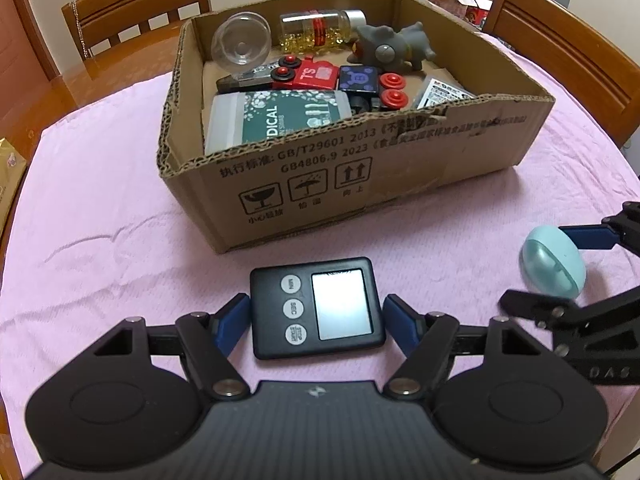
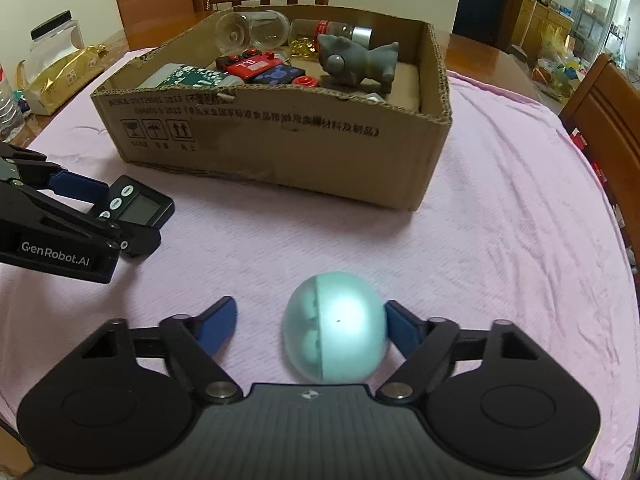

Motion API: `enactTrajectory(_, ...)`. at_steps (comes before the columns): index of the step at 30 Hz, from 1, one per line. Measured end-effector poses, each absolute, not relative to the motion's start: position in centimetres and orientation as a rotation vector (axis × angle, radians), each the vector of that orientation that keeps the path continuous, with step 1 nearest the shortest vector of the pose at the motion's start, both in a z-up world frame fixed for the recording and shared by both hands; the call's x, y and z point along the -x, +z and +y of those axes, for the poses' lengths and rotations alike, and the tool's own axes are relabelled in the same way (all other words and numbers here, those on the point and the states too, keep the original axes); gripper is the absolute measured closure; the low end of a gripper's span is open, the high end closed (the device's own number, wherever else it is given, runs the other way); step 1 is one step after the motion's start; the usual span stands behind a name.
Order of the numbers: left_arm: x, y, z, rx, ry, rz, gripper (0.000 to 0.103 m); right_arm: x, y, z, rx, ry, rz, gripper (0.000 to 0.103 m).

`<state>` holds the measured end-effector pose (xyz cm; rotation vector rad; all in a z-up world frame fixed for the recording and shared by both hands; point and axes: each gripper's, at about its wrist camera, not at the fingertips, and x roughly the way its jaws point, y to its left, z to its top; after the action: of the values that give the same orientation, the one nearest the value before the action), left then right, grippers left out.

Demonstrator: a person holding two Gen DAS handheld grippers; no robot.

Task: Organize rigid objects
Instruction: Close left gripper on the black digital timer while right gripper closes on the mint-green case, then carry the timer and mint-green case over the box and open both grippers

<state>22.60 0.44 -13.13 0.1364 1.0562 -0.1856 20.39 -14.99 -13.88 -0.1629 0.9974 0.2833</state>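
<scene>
On the left, the left gripper (image 1: pixel 318 314) straddles the black timer (image 1: pixel 317 307), which lies flat on the pink cloth (image 1: pixel 120 216) just in front of the box (image 1: pixel 360 168). Its blue pads sit at the timer's two side edges, the left one touching or almost so and the right one with a thin gap, so the jaws are not yet clamped. A good grip here would, by the look of it, come from closing evenly on those short flat edges, keeping the pads low enough to catch the thin body and clear of the buttons. To the right, the right gripper (image 2: pixel 310 328) brackets the teal ball (image 2: pixel 335 327), which also rests on the cloth near the box. The right pad touches the ball's side, while the left pad stands well apart from it, so nothing is held. Because the ball is round and smooth, it will likely roll away from a one-sided push; centring the jaws on its widest part before closing seems the safer course. Both things then need lifting over the box's near wall into the free space at its right.
</scene>
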Motion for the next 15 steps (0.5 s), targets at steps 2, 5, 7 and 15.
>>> enactTrajectory(2,-22.64,-13.15,0.43,-0.138,-0.185,1.053,0.027,-20.46,-13.68,-15.35,0.158,0.278,0.997,0.029)
enactTrajectory(5,-22.93,-13.18,0.33,-0.141,-0.189,1.049,0.027,-20.26,-13.7,-15.49,0.169,0.268,0.992,0.033)
enactTrajectory(7,-23.08,-13.2,0.19,-0.142,-0.192,1.046,0.03,-20.18,-13.71,-15.52,0.166,0.264,0.991,0.035)
enactTrajectory(15,-23.28,-13.13,-0.17,-0.154,-0.216,1.044,0.034,-20.38,-13.45,-15.66,0.174,0.26,1.003,0.045)
